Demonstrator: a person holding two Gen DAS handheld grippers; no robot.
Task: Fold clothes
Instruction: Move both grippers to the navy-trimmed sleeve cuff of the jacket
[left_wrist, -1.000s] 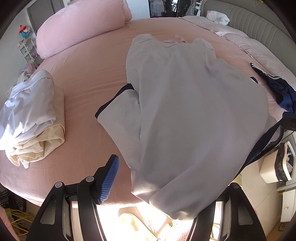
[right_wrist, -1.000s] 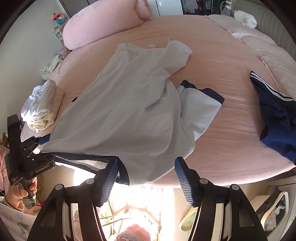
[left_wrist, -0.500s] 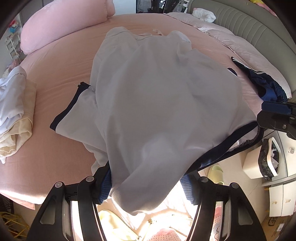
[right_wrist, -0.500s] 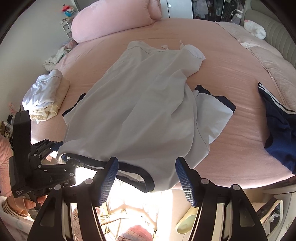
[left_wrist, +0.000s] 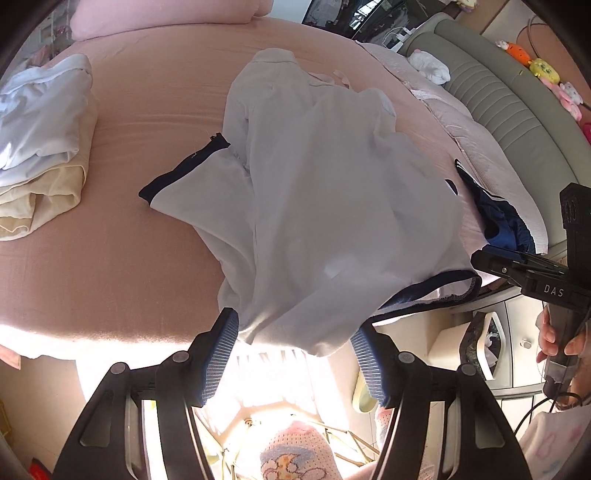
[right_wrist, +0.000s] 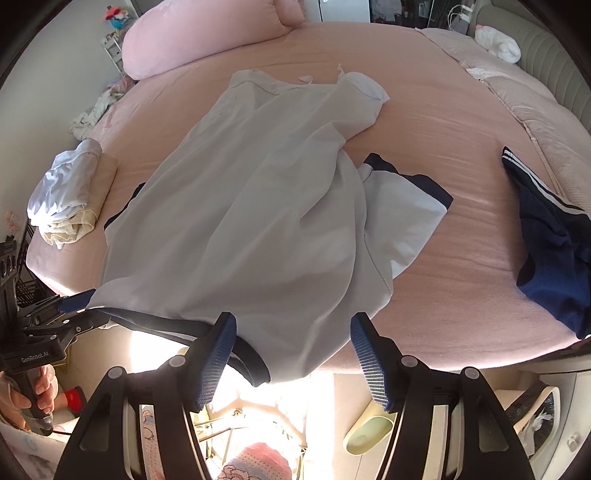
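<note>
**Operator:** State the condition of both claws.

**Technician:** The left gripper (left_wrist: 295, 356) has its blue pads spread, and the lower edge of the light grey short-sleeved shirt with navy trim (left_wrist: 332, 184) hangs between them, unpinched. The right gripper (right_wrist: 291, 343) is likewise spread, with the navy hem band (right_wrist: 243, 354) draped against its left pad. Neither claw has a firm hold.

**Operator:** Where does the garment lie?

**Technician:** The hem overhangs the near edge of the round bed with the pink sheet (left_wrist: 110, 258). The body runs away across the sheet, a sleeve out to each side, to the collar (right_wrist: 258, 79) at the far end.

**Operator:** What is the procedure for this step?

**Technician:**
1. Close each claw on the hem band, one near each corner.
2. Draw the hem taut between the claws before lifting, as the body shows creases.
3. Carry the hem toward the collar and lay it square.
4. Keep clear of the folded white and cream stack (left_wrist: 40, 147) and the navy striped garment (right_wrist: 546, 236).
</note>
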